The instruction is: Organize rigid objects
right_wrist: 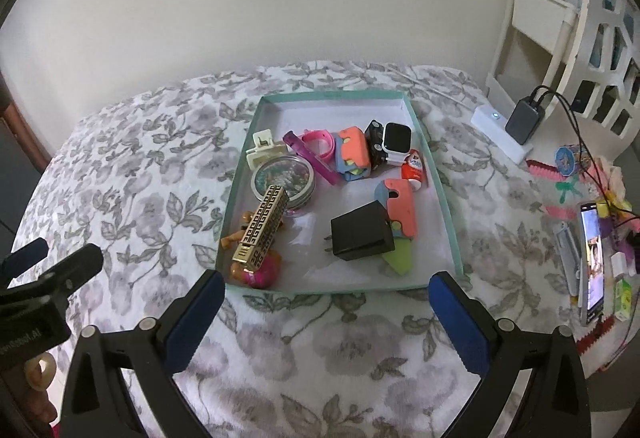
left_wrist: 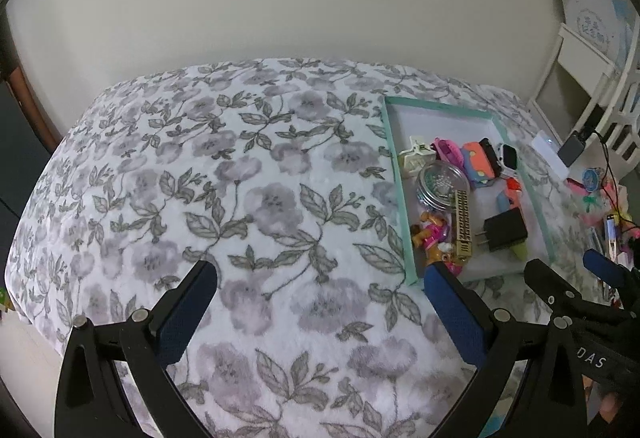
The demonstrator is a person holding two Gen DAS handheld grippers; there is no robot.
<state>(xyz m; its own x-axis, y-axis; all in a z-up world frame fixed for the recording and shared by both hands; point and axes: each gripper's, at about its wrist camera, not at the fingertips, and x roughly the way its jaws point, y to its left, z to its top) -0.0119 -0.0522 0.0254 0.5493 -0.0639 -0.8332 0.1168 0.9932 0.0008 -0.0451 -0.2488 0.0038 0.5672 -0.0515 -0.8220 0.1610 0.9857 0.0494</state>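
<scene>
Diagonally, the gold bar [right_wrist: 262, 228] lies lengthwise in the tray [right_wrist: 236, 193].

Surface: you work over a bed [right_wrist: 168, 141] under a grey floral blanket.
On it: a teal-rimmed tray [right_wrist: 442, 197] of small items.
Right edge: a phone [right_wrist: 593, 258], a power bank [right_wrist: 525, 121], bright toy clutter.
</scene>
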